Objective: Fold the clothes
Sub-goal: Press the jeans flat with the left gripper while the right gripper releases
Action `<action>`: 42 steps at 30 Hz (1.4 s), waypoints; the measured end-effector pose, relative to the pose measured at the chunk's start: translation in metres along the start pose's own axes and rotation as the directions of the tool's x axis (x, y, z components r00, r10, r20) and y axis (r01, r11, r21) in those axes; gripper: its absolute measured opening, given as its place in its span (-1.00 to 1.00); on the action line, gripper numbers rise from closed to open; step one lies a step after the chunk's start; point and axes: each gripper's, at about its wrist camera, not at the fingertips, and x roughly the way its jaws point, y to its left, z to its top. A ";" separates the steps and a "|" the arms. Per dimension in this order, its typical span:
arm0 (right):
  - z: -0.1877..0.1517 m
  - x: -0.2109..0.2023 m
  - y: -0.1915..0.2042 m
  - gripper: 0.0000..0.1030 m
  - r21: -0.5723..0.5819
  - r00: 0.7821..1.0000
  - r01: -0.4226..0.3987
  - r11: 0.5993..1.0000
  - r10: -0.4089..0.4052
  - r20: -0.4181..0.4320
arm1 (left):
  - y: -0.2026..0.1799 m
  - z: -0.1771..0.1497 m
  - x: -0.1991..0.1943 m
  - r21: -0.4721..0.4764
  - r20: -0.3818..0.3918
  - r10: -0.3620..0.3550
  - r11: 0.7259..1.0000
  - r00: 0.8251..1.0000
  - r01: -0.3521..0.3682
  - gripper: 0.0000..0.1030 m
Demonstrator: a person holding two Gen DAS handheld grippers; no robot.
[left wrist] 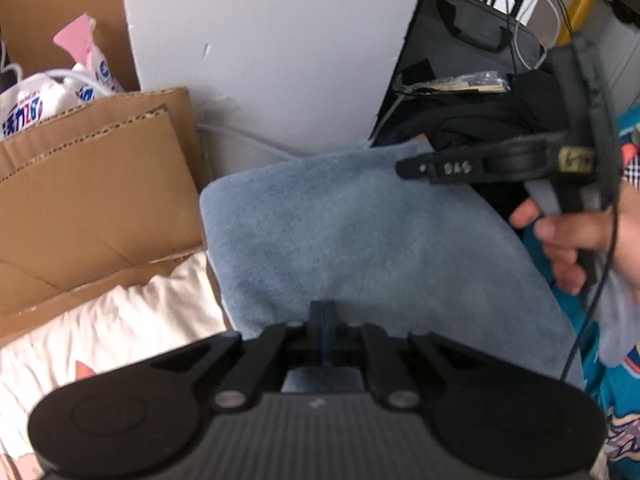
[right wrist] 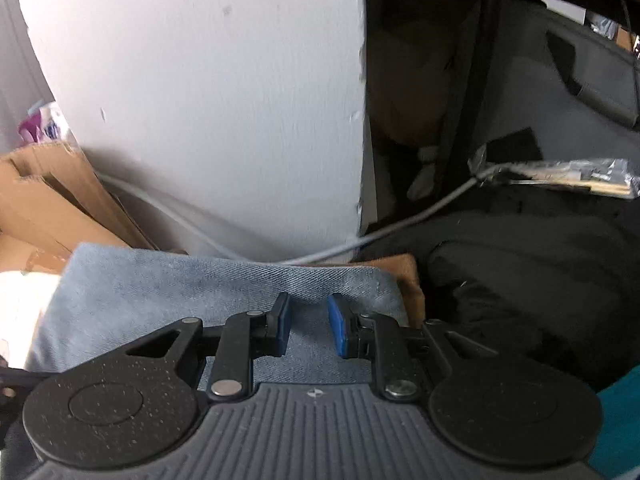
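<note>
A folded blue-grey garment lies in the middle of the left wrist view, on cream printed bedding. My left gripper is shut, with its tips at the garment's near edge; whether cloth is pinched between them does not show. My right gripper, held by a hand, hovers side-on over the garment's far right corner. In the right wrist view the same garment fills the lower middle. The right gripper stands partly open there, its blue pads apart, and only flat cloth shows in the gap.
A white panel rises just behind the garment, with a grey cable at its foot. Cardboard and a plastic bag of packets sit at the left. Dark clothing and a black bag lie at the right, a teal printed garment nearer.
</note>
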 end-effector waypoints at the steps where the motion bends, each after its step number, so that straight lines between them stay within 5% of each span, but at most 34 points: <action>1: 0.000 0.003 0.000 -0.49 0.013 1.000 0.001 1.000 -0.001 -0.007 | -0.001 0.000 0.000 -0.002 0.000 0.005 1.000 1.000 -0.005 -0.95; 12: -0.004 -0.033 0.011 -0.47 -0.078 0.999 -0.005 0.997 0.001 -0.043 | -0.007 -0.015 -0.017 0.004 -0.001 -0.030 1.000 1.000 0.030 -0.95; 20: -0.046 -0.064 0.020 -0.46 -0.145 0.993 -0.073 0.987 0.059 -0.099 | -0.012 -0.024 -0.016 0.060 -0.031 -0.025 0.998 0.999 0.027 -0.95; 29: -0.108 -0.098 0.018 -0.47 -0.209 0.993 -0.058 0.976 0.036 -0.109 | -0.010 -0.025 -0.005 0.088 -0.044 -0.006 0.996 0.999 0.010 -0.94; 42: -0.170 -0.160 -0.002 -0.46 0.044 0.999 0.004 0.999 -0.005 0.033 | -0.006 -0.032 -0.008 0.049 -0.005 -0.015 0.999 1.000 0.015 -0.95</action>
